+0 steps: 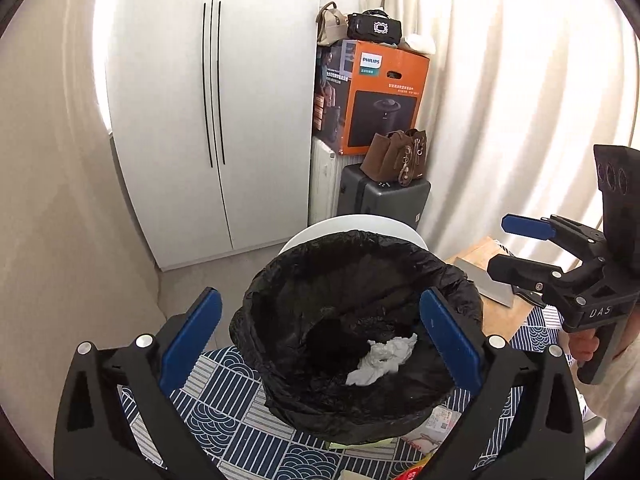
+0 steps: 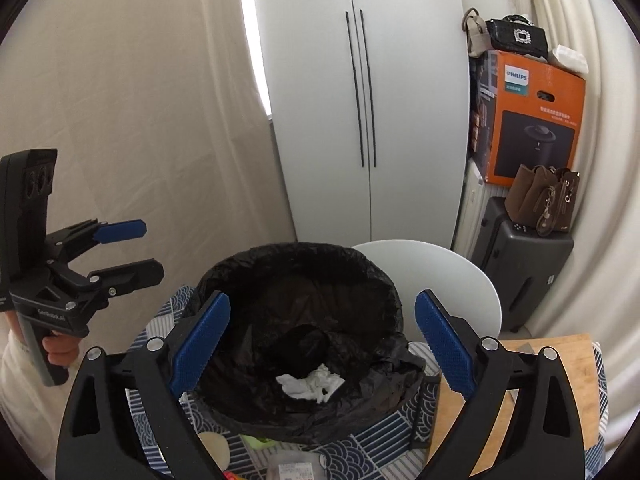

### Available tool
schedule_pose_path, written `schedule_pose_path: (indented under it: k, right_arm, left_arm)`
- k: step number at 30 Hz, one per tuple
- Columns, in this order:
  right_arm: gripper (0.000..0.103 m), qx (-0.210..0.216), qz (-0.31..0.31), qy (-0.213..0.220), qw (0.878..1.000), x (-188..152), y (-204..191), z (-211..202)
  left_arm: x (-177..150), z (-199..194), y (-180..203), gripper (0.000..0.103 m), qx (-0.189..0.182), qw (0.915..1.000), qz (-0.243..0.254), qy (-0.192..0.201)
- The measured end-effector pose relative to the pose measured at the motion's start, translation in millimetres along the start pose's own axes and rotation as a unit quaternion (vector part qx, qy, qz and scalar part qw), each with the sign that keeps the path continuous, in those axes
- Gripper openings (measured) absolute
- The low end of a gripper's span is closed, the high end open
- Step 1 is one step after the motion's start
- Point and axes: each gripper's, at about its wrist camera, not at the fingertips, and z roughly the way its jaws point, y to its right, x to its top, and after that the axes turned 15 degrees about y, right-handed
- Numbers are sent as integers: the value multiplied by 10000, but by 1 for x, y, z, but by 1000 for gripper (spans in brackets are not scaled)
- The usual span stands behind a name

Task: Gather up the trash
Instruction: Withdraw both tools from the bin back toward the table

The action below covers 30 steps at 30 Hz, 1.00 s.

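Both the left hand-held gripper (image 1: pixel 320 340) and the right hand-held gripper (image 2: pixel 322 346) stand wide and empty over the bin (image 1: pixel 452 280). A tissue (image 1: pixel 382 360) lies inside it. Next likely step: fetch the wrappers (image 1: pixel 436 428) just in front of the bin.

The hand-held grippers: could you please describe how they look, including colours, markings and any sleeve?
Each hand-held gripper is matte black with two fingers carrying blue textured pads and silver pivot screws. The left hand-held gripper and right hand-held gripper have pistol-style handles with pale lettering and a black camera block on top. A cream sleeve shows behind the left handle.
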Motion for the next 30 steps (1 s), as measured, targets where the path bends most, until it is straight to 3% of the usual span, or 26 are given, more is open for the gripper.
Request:
schedule_pose_path:
  k: [13,30]
  right_arm:
    - [89,62,93,118,9999,-9,0,-57]
    - [89,181,-48,-198,9996,-40,-4,-98]
  left_arm:
    - [-11,-56,14,97,463,9987,-104,-192]
    - [-55,-125,36,97,883,9945,-410,-386]
